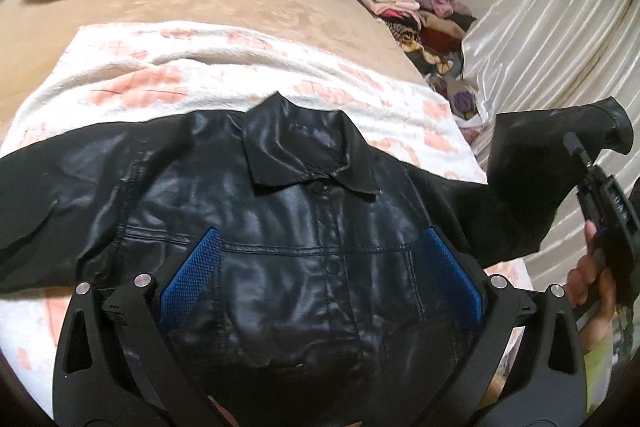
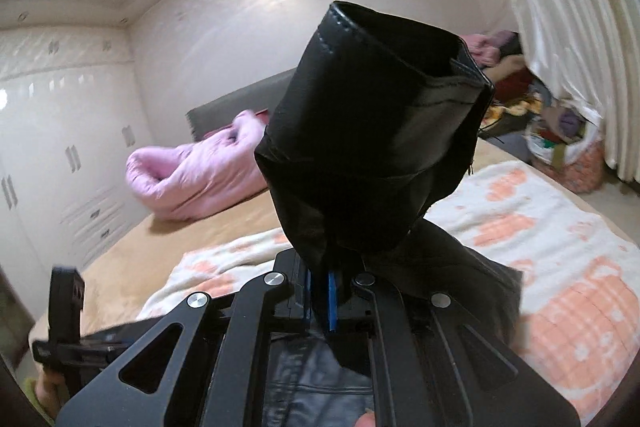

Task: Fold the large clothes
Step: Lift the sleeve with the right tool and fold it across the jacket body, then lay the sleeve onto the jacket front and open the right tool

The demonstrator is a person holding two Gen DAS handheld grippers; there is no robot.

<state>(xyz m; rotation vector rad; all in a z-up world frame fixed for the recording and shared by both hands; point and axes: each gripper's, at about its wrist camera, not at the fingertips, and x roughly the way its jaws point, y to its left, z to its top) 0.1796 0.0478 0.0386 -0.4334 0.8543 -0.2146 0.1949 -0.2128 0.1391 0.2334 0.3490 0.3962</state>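
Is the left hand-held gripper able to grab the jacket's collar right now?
Probably yes. The left hand-held gripper is open and empty above the jacket front, and the collar lies flat just beyond it with nothing covering it. The right hand-held gripper only lifts one sleeve aside.

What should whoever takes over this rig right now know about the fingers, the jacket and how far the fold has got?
Right gripper: shut on the sleeve, cuff lifted clear of the bed.
Left gripper: open, above the jacket front, holding nothing.
Jacket: face up, buttoned, collar away from you, on the white and orange blanket; other sleeve spread flat.
Done: one sleeve picked up.
Left: probably lay that sleeve across the chest, then the other sleeve, then fold the body.
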